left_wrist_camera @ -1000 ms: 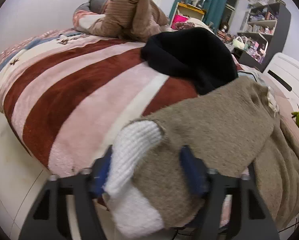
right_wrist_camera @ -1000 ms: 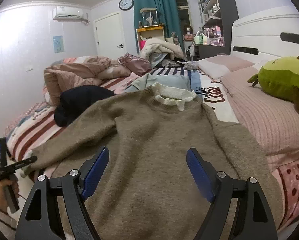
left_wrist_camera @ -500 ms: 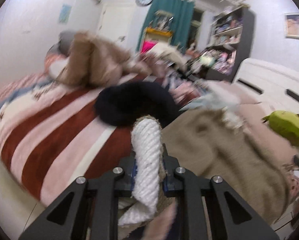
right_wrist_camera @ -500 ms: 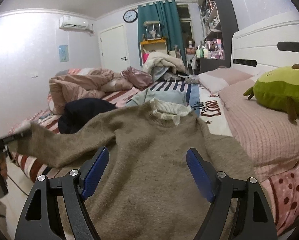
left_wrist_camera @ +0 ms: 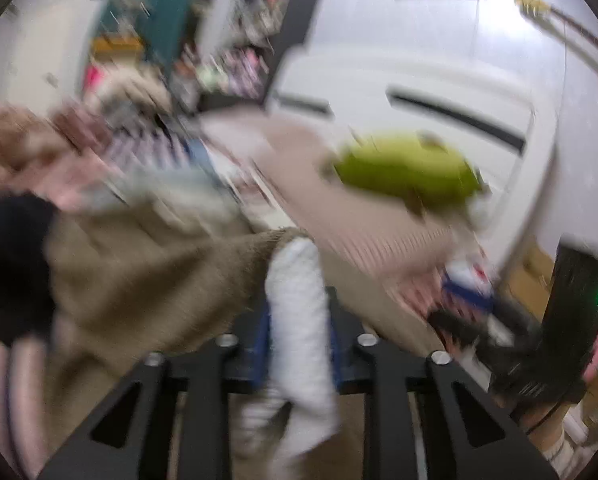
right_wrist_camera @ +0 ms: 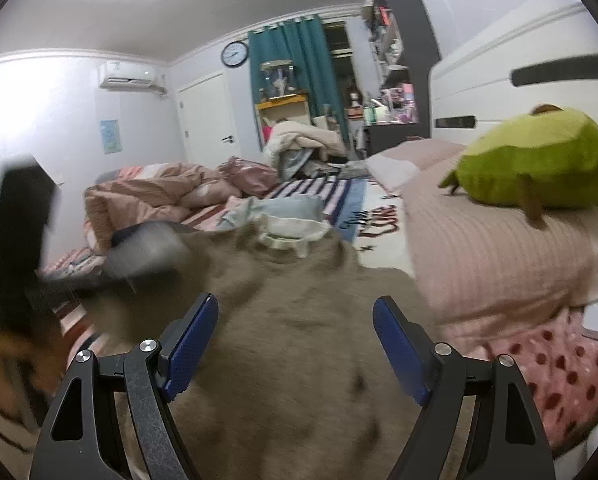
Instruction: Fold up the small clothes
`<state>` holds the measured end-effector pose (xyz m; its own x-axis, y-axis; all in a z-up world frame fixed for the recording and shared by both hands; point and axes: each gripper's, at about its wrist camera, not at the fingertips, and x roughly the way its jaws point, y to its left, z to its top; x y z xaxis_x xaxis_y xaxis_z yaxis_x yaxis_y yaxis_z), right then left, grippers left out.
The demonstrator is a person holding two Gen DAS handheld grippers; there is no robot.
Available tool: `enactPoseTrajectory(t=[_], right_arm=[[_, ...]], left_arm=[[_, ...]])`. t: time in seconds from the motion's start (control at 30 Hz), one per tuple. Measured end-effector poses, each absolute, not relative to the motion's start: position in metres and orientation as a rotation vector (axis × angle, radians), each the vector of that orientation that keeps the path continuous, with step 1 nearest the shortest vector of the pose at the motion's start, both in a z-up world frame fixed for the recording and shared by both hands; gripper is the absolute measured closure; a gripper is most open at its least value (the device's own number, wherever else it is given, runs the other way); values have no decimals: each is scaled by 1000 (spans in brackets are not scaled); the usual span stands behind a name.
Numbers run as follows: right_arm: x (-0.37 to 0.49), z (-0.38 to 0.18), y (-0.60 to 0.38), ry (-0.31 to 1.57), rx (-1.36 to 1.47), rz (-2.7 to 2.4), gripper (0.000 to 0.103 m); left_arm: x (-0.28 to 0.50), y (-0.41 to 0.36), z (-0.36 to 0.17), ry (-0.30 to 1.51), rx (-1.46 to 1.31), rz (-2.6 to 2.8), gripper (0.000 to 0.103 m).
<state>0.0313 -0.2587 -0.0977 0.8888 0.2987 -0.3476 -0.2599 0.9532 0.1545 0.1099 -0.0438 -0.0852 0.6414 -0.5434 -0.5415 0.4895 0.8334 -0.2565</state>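
Lying chest-up across the bed (right_wrist_camera: 499,240), the brown knit sweater (right_wrist_camera: 299,340) runs its long axis from the hem nearest the right gripper up to the cream collar (right_wrist_camera: 287,236), which points toward the far side of the bed, with the pink pillow (right_wrist_camera: 495,256) and green plush toy (right_wrist_camera: 539,164) off its right edge. The right gripper (right_wrist_camera: 295,344) hovers over the sweater's lower body, jaws spread wide and holding nothing. The left gripper (left_wrist_camera: 299,332) is the one that counts — its jaws are pressed together on the white ribbed cuff (left_wrist_camera: 299,312) of the left sleeve, and the sleeve trails back from it toward the sweater's left shoulder. That view is badly blurred. Judging by this, the next move is a fold of the sleeve inward — across the chest, square to the sweater's long axis — and the left gripper alone is placed to do it.
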Motion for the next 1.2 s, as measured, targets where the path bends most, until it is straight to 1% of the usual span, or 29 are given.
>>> enactPoseTrajectory(t=[0.03,0.07,0.1,0.13,0.2,0.27,0.4,0.5,0.53,0.57,0.63,0.73,0.8,0.93,1.0,1.03,1.13,1.2], right_arm=[[30,-99,-266,384,115,281,26],[30,-101,-270,391,119,276,26],[29,-102,-274,399,123,272,26],[30,-104,-276,409,125,271,26],[33,-109,-277,433,119,278,26],[38,-113,-272,456,105,294,26],[56,-128,-256,519,77,338,26],[75,-146,-244,611,56,350,26],[82,-154,-239,654,41,344,28],[86,-159,-236,681,29,348,37],[93,-171,-231,722,27,367,48],[102,-183,-229,783,38,328,49],[108,-188,-230,808,37,278,51],[115,-194,-228,824,34,256,51],[116,-195,-225,831,21,261,67],[118,-196,-225,842,35,274,83],[123,-194,-226,845,69,273,92],[125,-191,-226,828,81,271,94]], left_arm=[[113,-54,-100,694,-84,-611,66],[114,-61,-112,731,-76,-619,56],[114,-63,-121,753,-72,-618,50],[113,-62,-124,755,-76,-619,46],[104,-47,-119,731,-98,-621,30],[95,-31,-109,687,-110,-589,26],[91,19,-99,630,-50,-395,25],[101,57,-106,632,-20,-276,25],[106,72,-113,644,-18,-239,25],[113,84,-120,661,-10,-210,25],[125,102,-137,702,17,-173,25],[135,111,-161,752,32,-191,27],[142,105,-176,780,49,-210,32],[162,93,-194,793,105,-202,32],[174,86,-196,796,127,-204,32],[180,82,-196,797,142,-203,33],[196,76,-197,803,174,-180,44],[206,76,-197,812,162,-168,69]])
